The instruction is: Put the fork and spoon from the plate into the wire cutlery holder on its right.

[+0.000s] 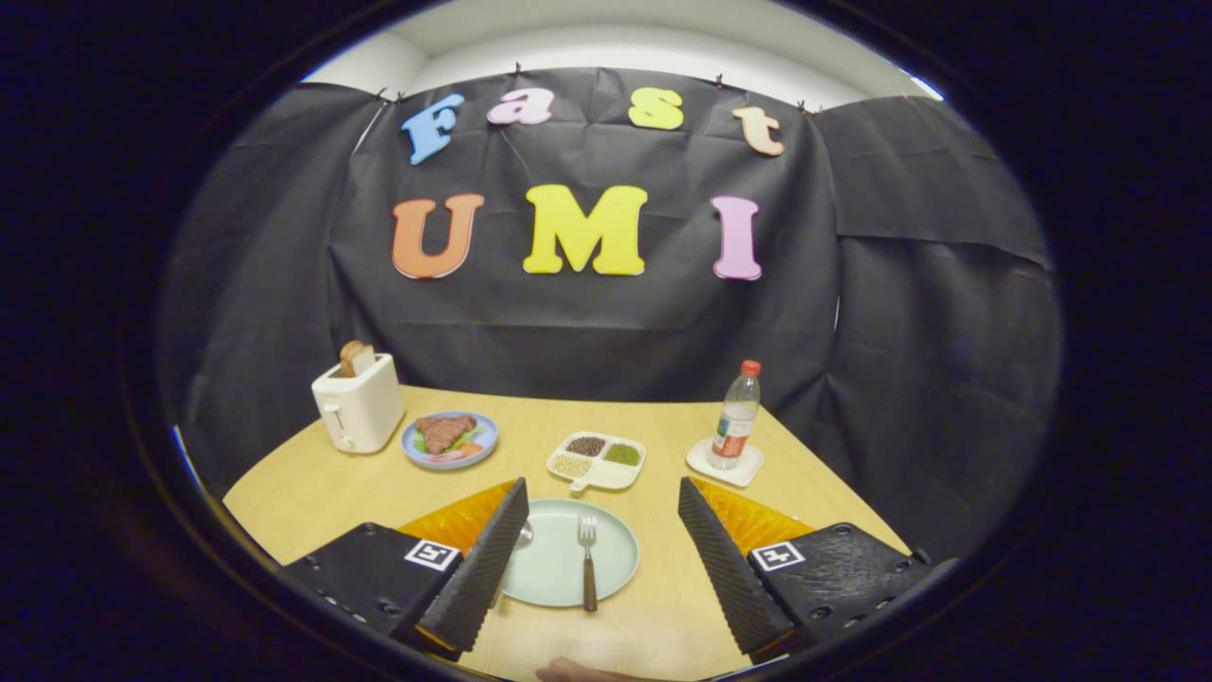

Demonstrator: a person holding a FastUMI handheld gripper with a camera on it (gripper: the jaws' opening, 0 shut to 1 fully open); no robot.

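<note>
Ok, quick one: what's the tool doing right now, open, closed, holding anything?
Tool: open, holding nothing; its fingers stand apart on either side of the plate, with the fork lying between them.

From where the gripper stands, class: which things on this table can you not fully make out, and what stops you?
- Spoon, gripper view: just its bowl shows on the plate; the left finger of the open gripper covers the rest.
- Wire cutlery holder: cannot be made out right of the plate.
- Compartment dish beyond the plate: contents too small to identify.
- Bottle: label too small.
- Fork lies fully visible between the fingers.
</note>
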